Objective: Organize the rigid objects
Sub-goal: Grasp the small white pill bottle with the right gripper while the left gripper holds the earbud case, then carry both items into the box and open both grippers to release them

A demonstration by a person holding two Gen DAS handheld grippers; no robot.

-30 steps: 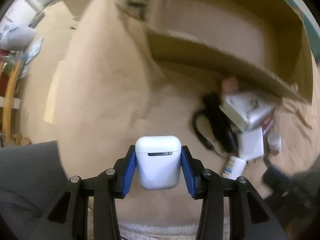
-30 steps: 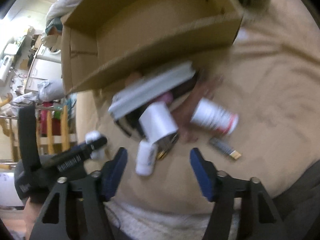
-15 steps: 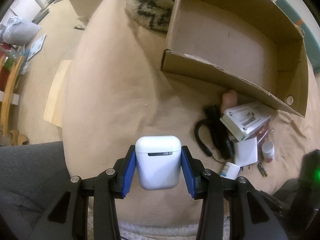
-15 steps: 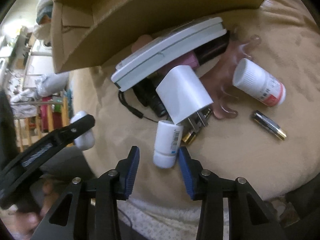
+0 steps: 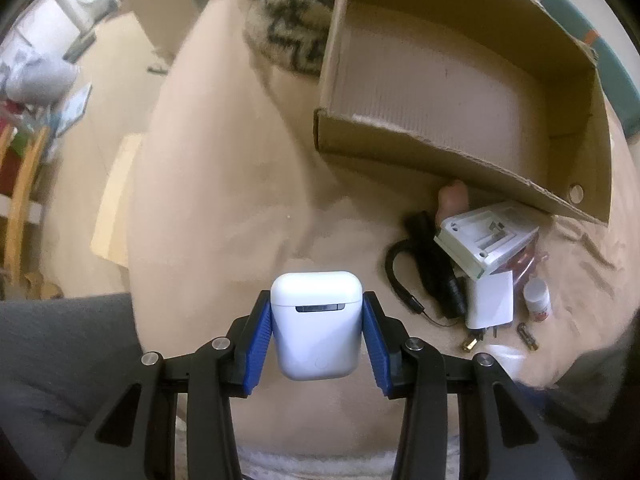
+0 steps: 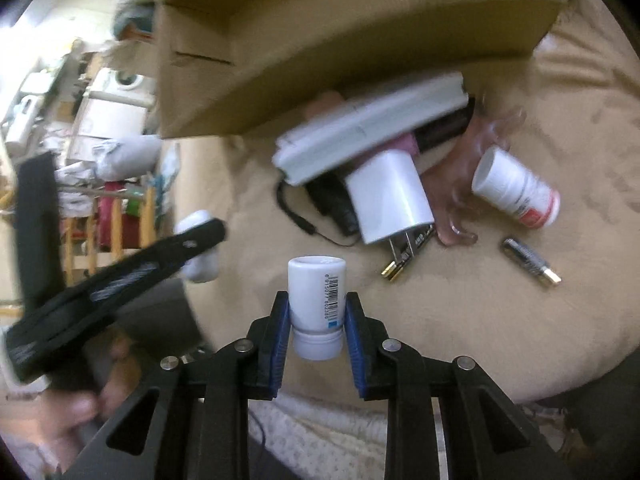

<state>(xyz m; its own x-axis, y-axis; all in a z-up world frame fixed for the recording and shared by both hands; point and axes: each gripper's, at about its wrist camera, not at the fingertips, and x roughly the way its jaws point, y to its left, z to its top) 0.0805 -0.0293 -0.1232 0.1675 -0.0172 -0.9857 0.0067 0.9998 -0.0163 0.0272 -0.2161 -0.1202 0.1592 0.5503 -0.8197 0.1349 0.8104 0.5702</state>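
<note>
My left gripper (image 5: 316, 320) is shut on a white earbud case (image 5: 316, 324), held above the beige blanket. My right gripper (image 6: 317, 320) is shut on a small white bottle with a barcode (image 6: 317, 308), lifted off the blanket. An open cardboard box (image 5: 440, 104) lies at the upper right. In front of it sits a pile: a white flat device (image 6: 368, 136), a white plug charger (image 6: 390, 200), a black cable (image 6: 320, 208), a white pill bottle with red label (image 6: 516, 188) and a battery (image 6: 530, 262). The left gripper (image 6: 120, 276) shows at the left of the right wrist view.
A patterned fluffy cushion (image 5: 292, 28) lies beyond the box. A pinkish clear hair clip (image 6: 460, 200) lies in the pile, and a second battery (image 6: 404, 260) beside the charger. Wooden chair legs (image 6: 116, 224) and clutter stand on the floor at left. A grey sleeve (image 5: 60, 360) fills the lower left.
My right gripper has closed on the small white bottle and lifted it off the blanket. The left gripper still holds the earbud case; its view shifted slightly.
</note>
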